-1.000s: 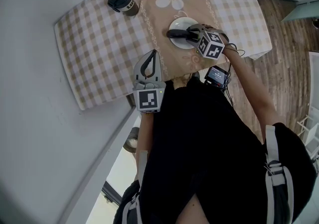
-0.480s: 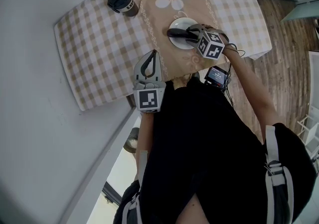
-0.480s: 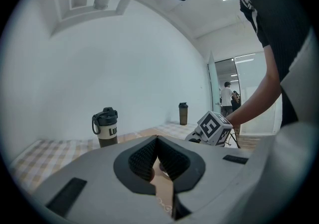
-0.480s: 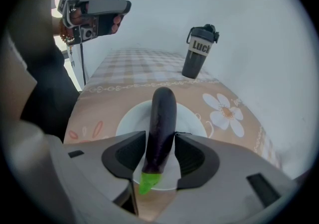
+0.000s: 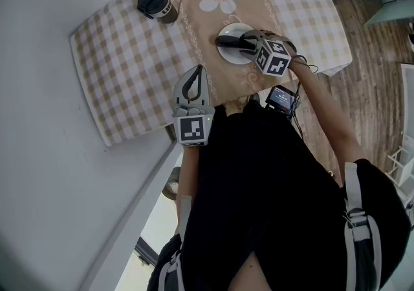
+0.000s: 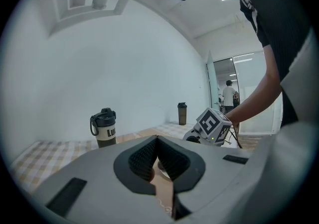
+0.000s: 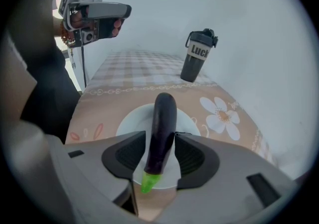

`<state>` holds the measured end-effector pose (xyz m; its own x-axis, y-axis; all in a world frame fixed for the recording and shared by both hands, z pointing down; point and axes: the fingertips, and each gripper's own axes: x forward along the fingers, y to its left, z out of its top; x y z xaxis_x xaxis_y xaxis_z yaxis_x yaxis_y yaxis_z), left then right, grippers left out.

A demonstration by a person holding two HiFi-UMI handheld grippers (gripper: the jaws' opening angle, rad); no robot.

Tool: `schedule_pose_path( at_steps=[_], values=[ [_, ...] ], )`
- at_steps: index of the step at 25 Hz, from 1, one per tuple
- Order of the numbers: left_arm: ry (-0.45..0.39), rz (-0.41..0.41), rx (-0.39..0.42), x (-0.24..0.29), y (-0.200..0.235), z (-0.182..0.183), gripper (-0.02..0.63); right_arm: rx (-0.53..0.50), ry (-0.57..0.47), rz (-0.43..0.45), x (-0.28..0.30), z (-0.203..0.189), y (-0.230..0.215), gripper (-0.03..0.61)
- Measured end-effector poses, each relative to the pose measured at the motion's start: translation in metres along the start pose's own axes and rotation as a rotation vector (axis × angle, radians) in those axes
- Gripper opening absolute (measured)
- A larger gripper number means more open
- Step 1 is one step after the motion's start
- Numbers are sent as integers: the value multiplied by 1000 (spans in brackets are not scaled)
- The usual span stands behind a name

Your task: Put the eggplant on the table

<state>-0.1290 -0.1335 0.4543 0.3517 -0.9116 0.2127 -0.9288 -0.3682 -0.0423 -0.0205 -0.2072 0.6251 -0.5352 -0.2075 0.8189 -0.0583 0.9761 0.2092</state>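
Checked beige cloth with a daisy print covers the table [image 5: 123,70], which stands against a pale wall. A dark lidded tumbler [image 5: 155,2] sits toward its far left. Near the table's middle a white plate [image 7: 130,121] carries the eggplant [image 7: 162,128], which lies lengthwise with its green stem end toward the right gripper [image 7: 160,154]. That gripper tilts down over the plate and straddles the eggplant. Its jaws have just been opening and now stand wide, one pad on each side of the purple body, close beside it but, as far as I can judge, not squeezing. The spread looks meant to clear the vegetable's girth before a pinch on the stem half. The left gripper [image 6: 157,141] hangs by the near edge, roughly level, jaws clenched together on nothing, seemingly parked out of the way. The eggplant is not yet on the cloth.
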Motion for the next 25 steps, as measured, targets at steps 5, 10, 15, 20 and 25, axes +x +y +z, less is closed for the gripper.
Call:
schedule_pose_path(
  at_steps=[5, 10, 15, 20, 25],
  values=[
    [-11, -7, 0, 5, -3, 2, -10, -9, -17, -17, -9, 7, -4, 191],
    [-21, -19, 10, 10, -7, 7, -11, -30, -25, -31, -20, 13, -5, 191],
    [-31, -29, 12, 15, -8, 12, -10, -38, -41, -55, -34, 19, -10, 191],
    [-32, -35, 15, 20, -8, 14, -11, -49, -50, -80, -47, 26, -16, 191],
    [-42, -38, 28, 25, -7, 20, -10, -59, -69, -108, -60, 32, -23, 191]
  ],
)
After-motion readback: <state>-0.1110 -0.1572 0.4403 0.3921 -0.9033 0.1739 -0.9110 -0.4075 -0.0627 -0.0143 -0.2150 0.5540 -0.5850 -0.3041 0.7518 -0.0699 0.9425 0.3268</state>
